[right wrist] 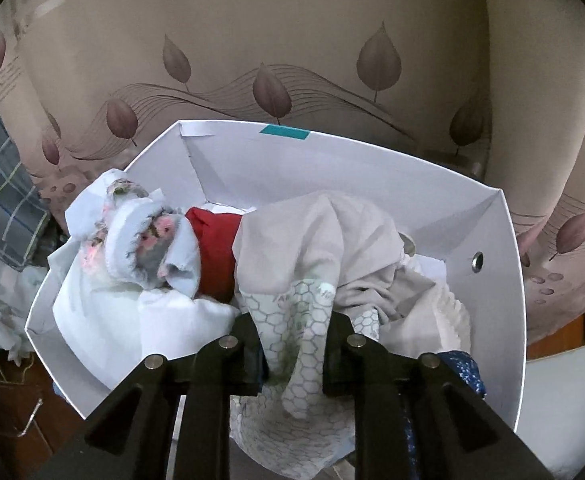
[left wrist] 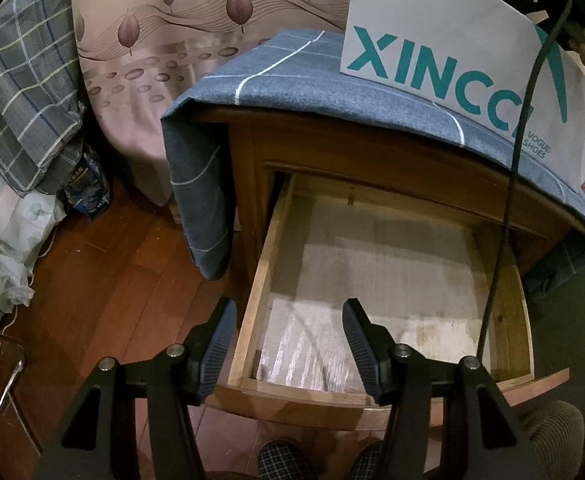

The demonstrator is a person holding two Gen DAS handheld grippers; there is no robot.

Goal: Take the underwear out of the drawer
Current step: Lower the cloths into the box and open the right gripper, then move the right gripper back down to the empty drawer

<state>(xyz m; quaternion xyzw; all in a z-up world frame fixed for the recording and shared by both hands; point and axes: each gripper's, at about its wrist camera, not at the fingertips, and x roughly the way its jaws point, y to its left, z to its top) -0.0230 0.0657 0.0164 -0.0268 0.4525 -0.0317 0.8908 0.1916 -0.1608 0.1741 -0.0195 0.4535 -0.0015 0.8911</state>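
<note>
Only the left wrist view is showing the wooden drawer (left wrist: pixel 376 276), which is standing pulled out of a nightstand (left wrist: pixel 248 152) draped with a blue-grey cloth (left wrist: pixel 292 80); its pale lined bottom is lying bare. The left gripper (left wrist: pixel 288 348) is hovering over the drawer's front left corner with its jaws spread wide and nothing between them. A white shoe box (left wrist: pixel 432 32) with teal lettering is sitting on top of the nightstand, and a black cable (left wrist: pixel 512 200) is hanging across the drawer's right side.

Only the right wrist view is looking down into the white box (right wrist: pixel 252 160), where the underwear is lying: a pale grey garment with a honeycomb print (right wrist: pixel 312 280), a red piece (right wrist: pixel 216 248) and a floral white piece (right wrist: pixel 140 236) are piled together. The right gripper (right wrist: pixel 292 352) is clamping its jaws on the honeycomb-print fabric, which is bunching between them. Behind the box a leaf-patterned bedspread (right wrist: pixel 292 40) is filling the background.
</note>
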